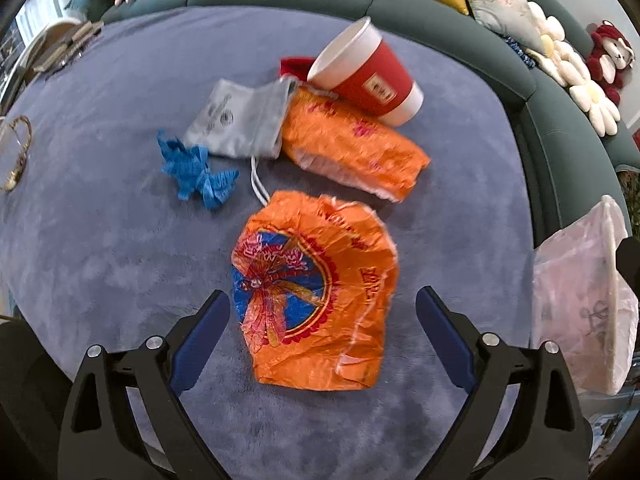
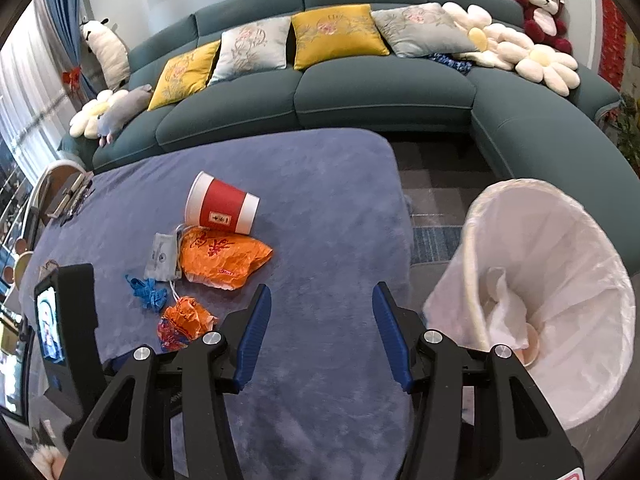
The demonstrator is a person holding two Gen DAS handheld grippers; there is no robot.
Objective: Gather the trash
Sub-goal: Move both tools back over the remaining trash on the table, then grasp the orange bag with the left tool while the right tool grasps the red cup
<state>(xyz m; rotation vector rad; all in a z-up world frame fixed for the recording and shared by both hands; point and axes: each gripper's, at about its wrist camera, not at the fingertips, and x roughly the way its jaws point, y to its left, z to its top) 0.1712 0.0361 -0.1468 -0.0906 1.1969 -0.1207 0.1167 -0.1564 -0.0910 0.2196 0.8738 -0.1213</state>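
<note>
Step in hand, by the look of it: approach to pick up crumpled orange foil wrapper with blue-red print (image 1: 316,292), lying near on blue-grey plush table cover (image 1: 100,248). Left gripper (image 1: 324,336) tilted steeply down, jaws wide apart, straddling wrapper, not touching. Next: lower, close. Right gripper (image 2: 320,332) half apart, empty, over bare cover. White-lined wicker bin (image 2: 560,280) right, beside table.

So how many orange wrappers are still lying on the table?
2. One crumpled orange wrapper lies between the open left gripper's fingers. The other wrapper lies beyond it, against the tipped red cup. More could be hidden under the pile.
</note>
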